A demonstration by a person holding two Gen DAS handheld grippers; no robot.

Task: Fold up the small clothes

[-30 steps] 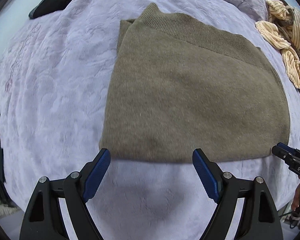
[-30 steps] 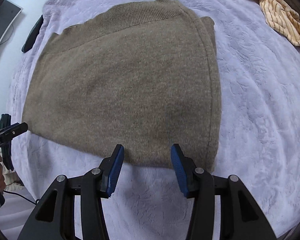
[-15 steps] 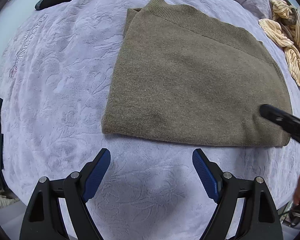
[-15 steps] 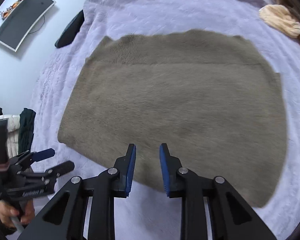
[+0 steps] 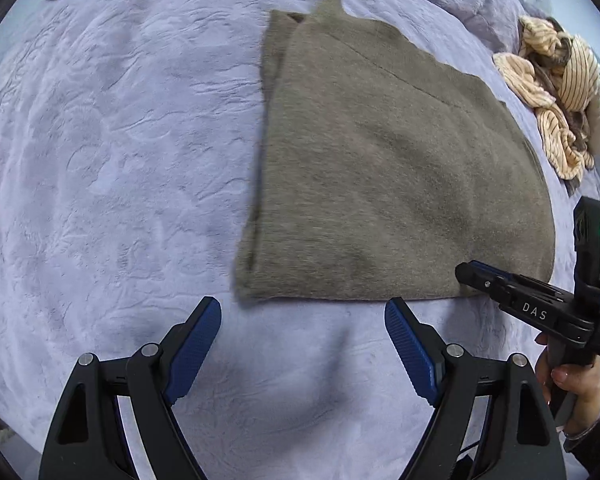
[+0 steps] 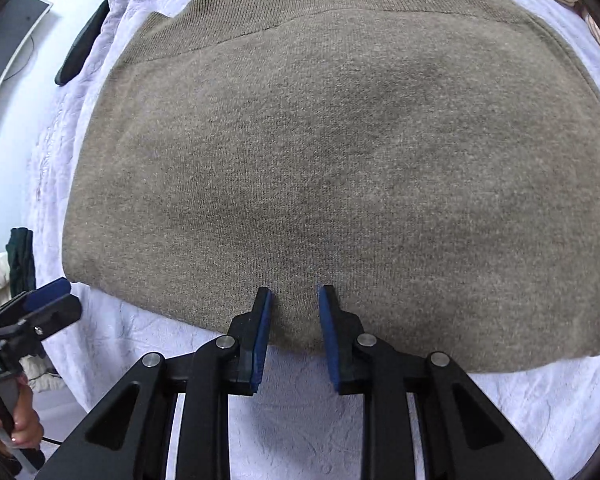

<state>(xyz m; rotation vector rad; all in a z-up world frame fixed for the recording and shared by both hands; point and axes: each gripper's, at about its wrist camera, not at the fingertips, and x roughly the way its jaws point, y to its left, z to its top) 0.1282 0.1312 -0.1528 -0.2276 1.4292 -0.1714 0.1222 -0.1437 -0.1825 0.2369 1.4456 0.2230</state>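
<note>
An olive-brown knit sweater (image 5: 380, 180) (image 6: 320, 160) lies folded flat on a lilac bedspread (image 5: 120, 160), ribbed hem at the far side. My left gripper (image 5: 304, 320) is wide open with nothing between its fingers. It hovers over the bedspread just in front of the sweater's near left corner. My right gripper (image 6: 294, 300) has its jaws drawn narrow. Its tips rest on the sweater's near edge towards the right corner. Fabric shows in the gap, and the pads do not visibly press it. Its tip (image 5: 466, 272) also shows in the left wrist view.
A crumpled cream striped garment (image 5: 556, 92) lies at the far right of the bed. A dark object (image 6: 84, 48) sits at the far left edge, near a monitor (image 6: 8, 48). Dark green clothes (image 6: 20, 256) hang left of the bed. A hand (image 5: 572, 380) holds the right gripper.
The right gripper's jaws narrowed, and it swung across and sank onto the sweater's near edge. The left gripper shifted to the left, so the near left corner now sits between its fingers' line.
</note>
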